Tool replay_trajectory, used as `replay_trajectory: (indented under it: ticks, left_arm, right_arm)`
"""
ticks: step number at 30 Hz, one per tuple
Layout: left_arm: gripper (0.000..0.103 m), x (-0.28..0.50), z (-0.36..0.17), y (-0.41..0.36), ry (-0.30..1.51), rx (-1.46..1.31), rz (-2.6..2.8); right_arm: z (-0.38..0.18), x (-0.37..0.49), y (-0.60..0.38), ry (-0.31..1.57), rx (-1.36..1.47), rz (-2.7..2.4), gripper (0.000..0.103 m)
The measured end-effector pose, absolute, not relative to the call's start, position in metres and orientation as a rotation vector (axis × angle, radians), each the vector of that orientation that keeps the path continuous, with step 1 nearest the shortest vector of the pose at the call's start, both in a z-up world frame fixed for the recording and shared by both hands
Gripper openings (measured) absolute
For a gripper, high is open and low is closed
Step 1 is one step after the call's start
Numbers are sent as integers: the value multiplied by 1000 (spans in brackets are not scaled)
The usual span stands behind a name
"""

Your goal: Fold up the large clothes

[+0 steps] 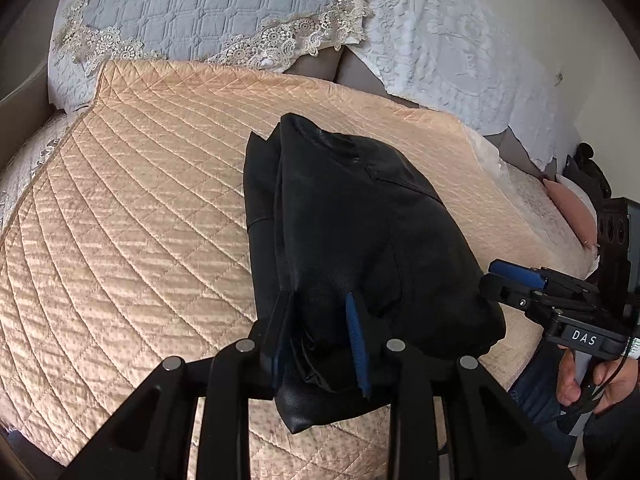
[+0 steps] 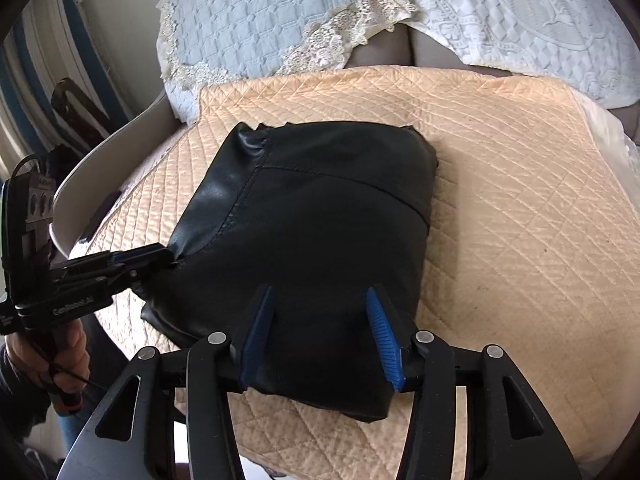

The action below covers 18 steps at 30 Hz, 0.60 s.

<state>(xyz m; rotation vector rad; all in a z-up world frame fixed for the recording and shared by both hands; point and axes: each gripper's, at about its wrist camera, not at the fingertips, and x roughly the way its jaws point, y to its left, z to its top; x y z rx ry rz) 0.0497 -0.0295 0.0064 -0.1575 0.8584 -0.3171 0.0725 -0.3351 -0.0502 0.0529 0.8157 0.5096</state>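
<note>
A black leather-like garment lies folded into a compact bundle on a peach quilted cover. It also shows in the right wrist view. My left gripper is closed on the near corner of the garment, with folds of it pinched between the blue pads; from the right wrist view it grips the garment's left edge. My right gripper is open, its blue pads apart over the garment's near edge. In the left wrist view it sits at the garment's right side.
The peach cover lies on a sofa seat. A pale blue quilted throw with lace trim and a white lace throw drape the backrest. A pink cushion lies at the far right. A curved armrest is at left.
</note>
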Motion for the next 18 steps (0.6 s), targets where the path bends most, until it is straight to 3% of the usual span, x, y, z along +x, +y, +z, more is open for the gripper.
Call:
replay_trajectory:
  ticks: [6, 9, 18]
  left_arm:
    - [31, 71, 20, -29, 841, -154, -296]
    - [39, 83, 19, -31, 847, -152, -286]
    - [41, 99, 13, -37, 866, -152, -275]
  right_arm:
    - [-54, 96, -351, 847, 159, 528, 59]
    - [-61, 113, -362, 874, 246, 543, 65]
    - [-74, 144, -374, 923, 357, 567, 66]
